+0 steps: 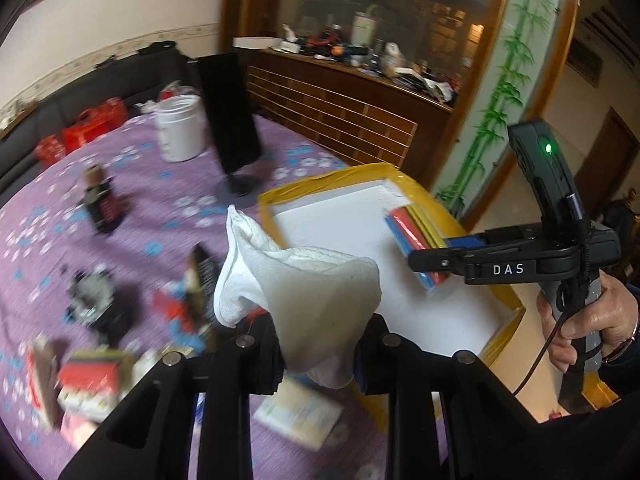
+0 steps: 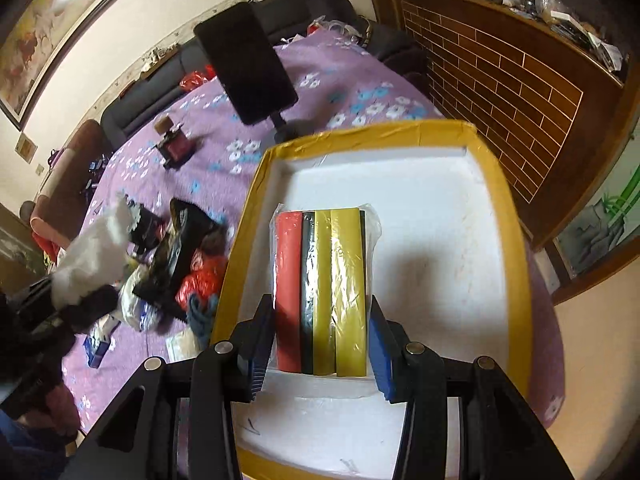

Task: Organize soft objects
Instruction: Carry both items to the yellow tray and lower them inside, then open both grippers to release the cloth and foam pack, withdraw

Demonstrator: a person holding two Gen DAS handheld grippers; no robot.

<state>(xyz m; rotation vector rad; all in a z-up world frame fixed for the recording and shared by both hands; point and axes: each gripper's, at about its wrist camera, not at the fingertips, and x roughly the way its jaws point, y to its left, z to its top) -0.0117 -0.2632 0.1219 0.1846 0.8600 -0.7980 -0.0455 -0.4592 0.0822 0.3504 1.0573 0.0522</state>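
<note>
The white sock is pinched in the left claw, hanging limp at 9 o'clock of the yellow box. It looks light and floppy, so it's best gripped mid-fold. The right claw is spread apart around the wrapped foam pack, not squeezing it.

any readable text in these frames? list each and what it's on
"DAS": white letters on the right tool, on its black arm.
Boxes and packets on the purple cloth: print too blurred to read.
Colored pack in the yellow tray: no text visible.
Items on the wooden counter: too small to read.
</note>
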